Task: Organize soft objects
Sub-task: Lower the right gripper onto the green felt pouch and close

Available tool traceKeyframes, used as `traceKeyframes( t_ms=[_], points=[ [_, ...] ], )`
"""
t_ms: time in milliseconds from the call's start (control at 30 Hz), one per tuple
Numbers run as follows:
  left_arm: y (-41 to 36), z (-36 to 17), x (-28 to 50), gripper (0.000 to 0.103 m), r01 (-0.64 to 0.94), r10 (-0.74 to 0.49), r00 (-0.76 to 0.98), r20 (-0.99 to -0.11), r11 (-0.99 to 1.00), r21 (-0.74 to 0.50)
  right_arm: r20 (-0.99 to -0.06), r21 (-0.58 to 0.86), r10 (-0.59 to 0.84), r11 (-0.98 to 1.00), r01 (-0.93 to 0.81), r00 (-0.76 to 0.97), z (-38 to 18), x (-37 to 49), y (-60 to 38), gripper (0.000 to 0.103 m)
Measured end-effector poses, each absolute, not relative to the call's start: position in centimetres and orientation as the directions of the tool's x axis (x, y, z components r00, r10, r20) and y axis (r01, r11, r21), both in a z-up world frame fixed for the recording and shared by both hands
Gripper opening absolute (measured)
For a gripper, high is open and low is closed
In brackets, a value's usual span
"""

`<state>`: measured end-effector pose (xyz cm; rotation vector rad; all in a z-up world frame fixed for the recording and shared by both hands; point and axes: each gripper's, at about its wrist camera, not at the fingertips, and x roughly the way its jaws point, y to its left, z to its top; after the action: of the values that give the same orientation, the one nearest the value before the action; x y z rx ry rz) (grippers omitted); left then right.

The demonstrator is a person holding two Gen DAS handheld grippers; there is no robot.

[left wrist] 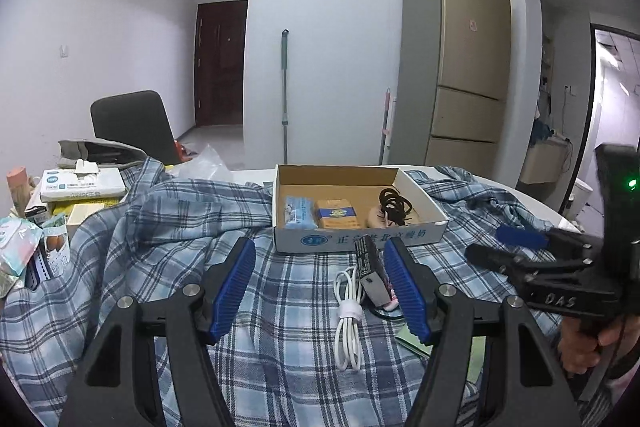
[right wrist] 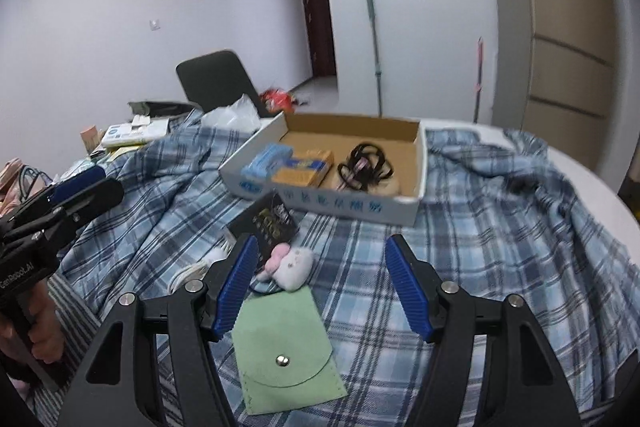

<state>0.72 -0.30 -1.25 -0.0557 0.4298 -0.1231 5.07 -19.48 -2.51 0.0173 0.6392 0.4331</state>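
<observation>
A cardboard box (left wrist: 420, 193) (right wrist: 416, 163) sits on a blue plaid shirt (left wrist: 168, 227) (right wrist: 500, 227); inside lie a blue pack (left wrist: 298, 211) (right wrist: 266, 157), a yellow pack (left wrist: 336, 213) (right wrist: 306, 167) and black hair ties (left wrist: 394, 205) (right wrist: 364, 163). In front lie a white coiled cable (left wrist: 349, 315), a black pack (left wrist: 370, 273) (right wrist: 270, 223), a small pink-and-white plush (right wrist: 290, 263) and a green felt pouch (right wrist: 282, 347). My left gripper (left wrist: 324, 291) is open above the cable. My right gripper (right wrist: 320, 287) is open above the plush and pouch.
Tissue packs (left wrist: 80, 183) and snack packets (left wrist: 24, 247) crowd the table's left end. A dark chair (left wrist: 136, 125) stands behind. A fridge (left wrist: 460, 59) and a mop (left wrist: 285, 95) stand at the back wall. The right gripper also shows in the left wrist view (left wrist: 520, 247).
</observation>
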Motion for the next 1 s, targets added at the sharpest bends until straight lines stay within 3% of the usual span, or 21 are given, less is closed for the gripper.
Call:
traceKeyframes(
  t_ms=[100,167,233,767,900,1000],
  points=[
    [-0.4,-1.4,0.9,0.094,0.097,-0.118,0.899,-0.421,0.993,-0.072,-0.597,0.138,0.391,0.910,-0.391,0.700,-2.8,5.2,-19.2,0.069],
    [-0.3,-1.3,0.8,0.103,0.080,-0.102,0.904,-0.416,0.994,-0.069,-0.608,0.123,0.365,0.921,-0.370,0.705,-2.8,5.1,-19.1,0.090],
    [0.0,-1.3,0.8,0.103,0.065,-0.090,0.906,-0.414,0.995,-0.074,-0.612,0.124,0.365,0.921,-0.370,0.702,-2.7,5.2,-19.0,0.099],
    [-0.1,-1.9,1.3,0.103,0.052,-0.072,0.894,-0.442,0.997,-0.058,-0.753,0.114,0.409,0.853,-0.510,0.515,-4.8,6.4,-15.8,0.098],
    [0.0,-2.0,1.4,0.103,0.051,-0.072,0.890,-0.450,0.997,-0.057,-0.783,0.130,0.412,0.841,-0.526,0.466,-6.3,6.8,-15.5,0.090],
    [0.0,-2.1,1.5,0.103,0.051,-0.072,0.887,-0.455,0.997,-0.058,-0.803,0.153,0.425,0.825,-0.545,0.418,-7.1,7.1,-15.2,0.075]
  ],
)
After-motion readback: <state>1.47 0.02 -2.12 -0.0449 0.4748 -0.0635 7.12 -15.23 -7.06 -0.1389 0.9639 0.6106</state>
